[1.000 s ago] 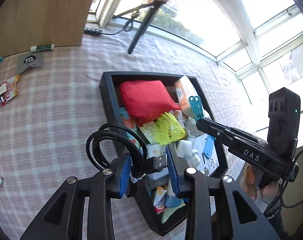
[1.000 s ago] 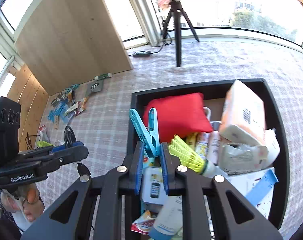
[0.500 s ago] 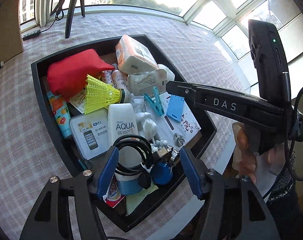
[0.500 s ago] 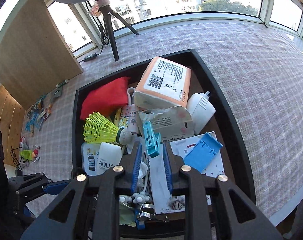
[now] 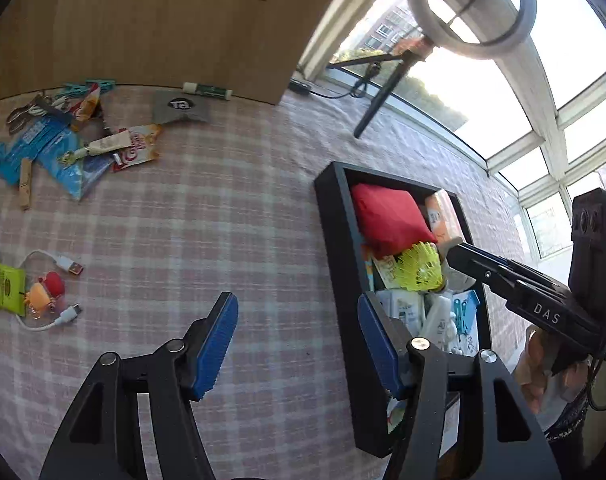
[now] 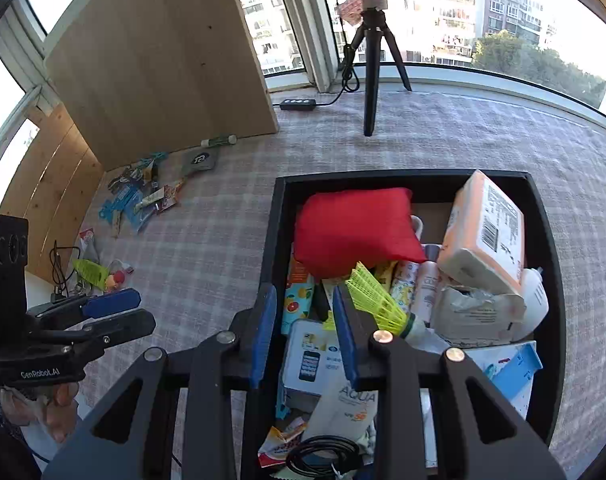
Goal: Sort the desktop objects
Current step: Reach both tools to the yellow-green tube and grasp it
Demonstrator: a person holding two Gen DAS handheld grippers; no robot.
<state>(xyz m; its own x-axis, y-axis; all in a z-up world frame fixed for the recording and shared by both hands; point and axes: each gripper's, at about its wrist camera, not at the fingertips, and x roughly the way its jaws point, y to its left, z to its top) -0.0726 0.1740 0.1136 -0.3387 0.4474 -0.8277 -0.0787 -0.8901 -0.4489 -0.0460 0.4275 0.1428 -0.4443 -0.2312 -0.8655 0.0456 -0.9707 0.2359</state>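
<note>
A black tray [image 5: 331,220] [image 6: 275,220] holds a red pouch [image 6: 355,228], a yellow shuttlecock [image 6: 377,296], an orange tissue pack [image 6: 483,232] and a coiled black cable [image 6: 323,456] at its near end. My left gripper [image 5: 295,302] hovers over the checked cloth just left of the tray, its jaws wide and closing with nothing between them. My right gripper [image 6: 304,293] hangs open above the tray's near left part, empty. Loose items remain on the cloth: a white USB cable [image 5: 51,312], a red and orange charm [image 5: 49,288], and blue packets [image 5: 59,152].
A wooden board [image 5: 143,28] stands at the back left with a glue stick [image 5: 207,89] and grey cloth [image 5: 181,106] at its foot. A tripod [image 6: 369,80] with a ring light and a power strip [image 6: 298,105] stand by the window.
My left gripper dropped the black cable in the tray, opened and swung left over the cloth. My right gripper let go of the blue peg in the tray and opened.
</note>
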